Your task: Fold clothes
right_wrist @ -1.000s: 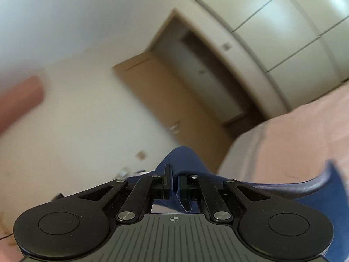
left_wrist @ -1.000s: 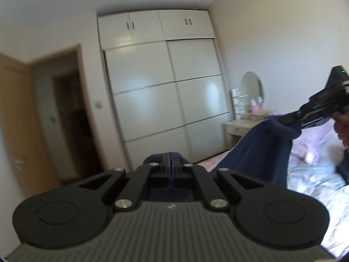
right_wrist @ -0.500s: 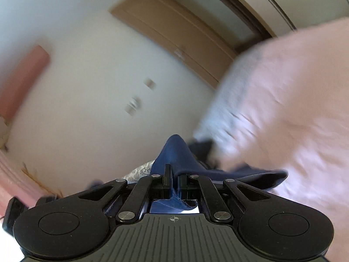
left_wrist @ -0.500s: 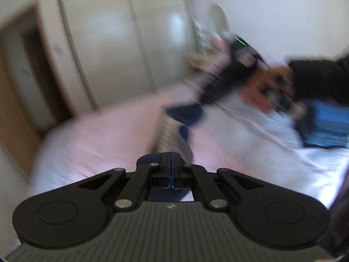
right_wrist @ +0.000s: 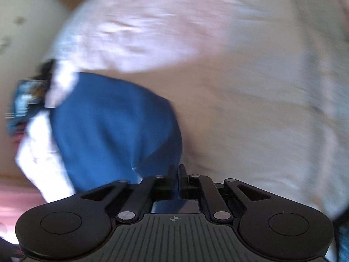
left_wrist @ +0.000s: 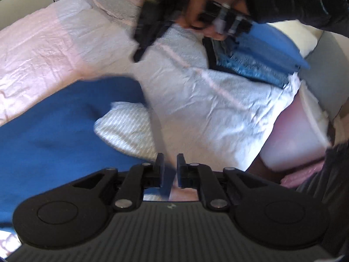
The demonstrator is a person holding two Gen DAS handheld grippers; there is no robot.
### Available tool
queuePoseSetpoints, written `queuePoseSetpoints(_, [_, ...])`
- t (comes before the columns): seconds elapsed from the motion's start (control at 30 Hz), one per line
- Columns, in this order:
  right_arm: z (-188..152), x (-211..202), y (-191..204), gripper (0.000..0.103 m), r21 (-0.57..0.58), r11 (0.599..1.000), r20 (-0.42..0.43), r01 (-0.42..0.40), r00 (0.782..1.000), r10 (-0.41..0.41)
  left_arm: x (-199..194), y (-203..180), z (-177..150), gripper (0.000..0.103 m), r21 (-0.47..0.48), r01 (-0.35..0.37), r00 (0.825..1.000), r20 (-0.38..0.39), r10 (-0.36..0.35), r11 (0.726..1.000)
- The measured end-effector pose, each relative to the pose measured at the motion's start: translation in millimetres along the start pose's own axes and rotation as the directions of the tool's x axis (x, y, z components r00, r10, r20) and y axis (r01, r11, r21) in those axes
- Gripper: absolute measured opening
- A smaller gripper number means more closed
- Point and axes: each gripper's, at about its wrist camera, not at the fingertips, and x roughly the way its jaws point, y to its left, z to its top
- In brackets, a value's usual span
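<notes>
Pink and white creased bed sheet [left_wrist: 196, 100] fills your view below both tools. Blue garment [left_wrist: 54, 131] lies spread on it, one edge folded over pale striped cloth [left_wrist: 128, 128]. Your left tool [left_wrist: 168, 167]: jaws narrowly parted, blue cloth between. Your right tool [right_wrist: 177, 174]: jaws closed on the garment's edge. Folded blue clothes stack [left_wrist: 261, 54] sits near the bed's far side.

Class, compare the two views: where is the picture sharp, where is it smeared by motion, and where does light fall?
Left wrist view: the left claw is sharp, the hand blurred, the bedspread sunlit. Right wrist view: bedspread and blue garment smeared throughout, only the right claw crisp.
</notes>
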Motion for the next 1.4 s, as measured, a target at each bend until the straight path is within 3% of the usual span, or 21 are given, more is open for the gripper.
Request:
queuePoseSetpoints(0.07, [-19, -1, -12, 0.021, 0.019, 1.000, 0.009, 0.015, 1.000, -0.016, -15, 19, -21, 0.018, -0.013, -0.029, 1.000, -0.013, 0.029, 1.000])
queuePoseSetpoints(0.17, [-48, -10, -15, 0.047, 0.054, 0.998, 0.008, -0.019, 1.000, 0.019, -33, 59, -58, 0.033, 0.021, -0.168, 0.984, -0.050, 0.169, 0.986])
queuePoseSetpoints(0.27, [-71, -20, 14, 0.048, 0.070, 0.996, 0.026, -0.046, 0.999, 0.044, -49, 113, -103, 0.039, 0.089, -0.319, 0.939, -0.104, 0.327, 0.944])
queuePoseSetpoints(0.33, [-82, 1, 52, 0.048, 0.004, 1.000, 0.028, -0.012, 1.000, 0.012, -58, 153, -134, 0.047, 0.133, -0.396, 0.901, -0.133, 0.412, 0.909])
queuePoseSetpoints(0.4, [-92, 22, 91, 0.048, -0.062, 0.998, 0.032, 0.023, 0.999, -0.021, -55, 195, -164, 0.055, 0.255, -0.436, 0.868, -0.134, 0.478, 0.863])
queuePoseSetpoints(0.53, [-114, 64, 169, 0.048, -0.192, 0.977, 0.047, 0.092, 0.995, -0.085, -50, 278, -223, 0.055, 0.486, -0.485, 0.792, -0.108, 0.601, 0.727])
queuePoseSetpoints(0.6, [-124, 85, 207, 0.048, -0.255, 0.959, 0.057, 0.127, 0.992, -0.116, -35, 310, -249, 0.055, 0.626, -0.452, 0.784, -0.060, 0.617, 0.635])
queuePoseSetpoints(0.63, [-129, 96, 227, 0.048, -0.286, 0.947, 0.063, 0.144, 0.989, -0.131, -28, 327, -261, 0.055, 0.690, -0.432, 0.782, -0.034, 0.622, 0.581])
queuePoseSetpoints(0.8, [-157, 156, 317, 0.048, -0.450, 0.867, 0.066, 0.215, 0.976, -0.207, 1, 378, -303, 0.056, 0.851, -0.366, 0.820, 0.104, 0.563, 0.377])
queuePoseSetpoints(0.9, [-173, 187, 353, 0.048, -0.572, 0.782, 0.082, 0.246, 0.966, -0.244, 13, 393, -316, 0.055, 0.875, -0.381, 0.825, 0.176, 0.537, 0.298])
queuePoseSetpoints(0.93, [-179, 196, 363, 0.048, -0.610, 0.748, 0.095, 0.261, 0.962, -0.258, 14, 397, -317, 0.052, 0.870, -0.394, 0.821, 0.188, 0.540, 0.296])
queuePoseSetpoints(1.0, [-187, 214, 375, 0.048, -0.680, 0.664, 0.139, 0.312, 0.943, -0.302, 17, 406, -318, 0.037, 0.860, -0.418, 0.812, 0.211, 0.544, 0.291])
queuePoseSetpoints(1.07, [-193, 228, 379, 0.048, -0.720, 0.604, 0.172, 0.342, 0.931, -0.323, 18, 418, -319, 0.024, 0.848, -0.448, 0.791, 0.228, 0.567, 0.284])
queuePoseSetpoints(1.13, [-195, 235, 378, 0.048, -0.742, 0.567, 0.189, 0.357, 0.924, -0.333, 14, 421, -316, 0.014, 0.848, -0.441, 0.788, 0.210, 0.579, 0.294])
queuePoseSetpoints(1.17, [-196, 237, 376, 0.048, -0.751, 0.552, 0.197, 0.363, 0.921, -0.337, 13, 421, -314, 0.004, 0.849, -0.435, 0.787, 0.198, 0.584, 0.299])
queuePoseSetpoints(1.2, [-195, 237, 374, 0.046, -0.752, 0.550, 0.197, 0.364, 0.920, -0.339, 12, 422, -313, 0.004, 0.850, -0.429, 0.786, 0.186, 0.589, 0.304])
queuePoseSetpoints(1.23, [-193, 236, 372, 0.015, -0.748, 0.556, 0.192, 0.364, 0.919, -0.344, 9, 419, -310, 0.004, 0.849, -0.429, 0.788, 0.184, 0.587, 0.310])
queuePoseSetpoints(1.27, [-191, 233, 369, 0.003, -0.743, 0.561, 0.188, 0.364, 0.919, -0.347, 6, 417, -308, 0.003, 0.847, -0.428, 0.790, 0.181, 0.585, 0.316])
queuePoseSetpoints(1.4, [-183, 199, 363, 0.002, -0.731, 0.579, 0.205, 0.362, 0.925, -0.320, -27, 405, -291, 0.002, 0.814, -0.456, 0.794, 0.188, 0.579, 0.361])
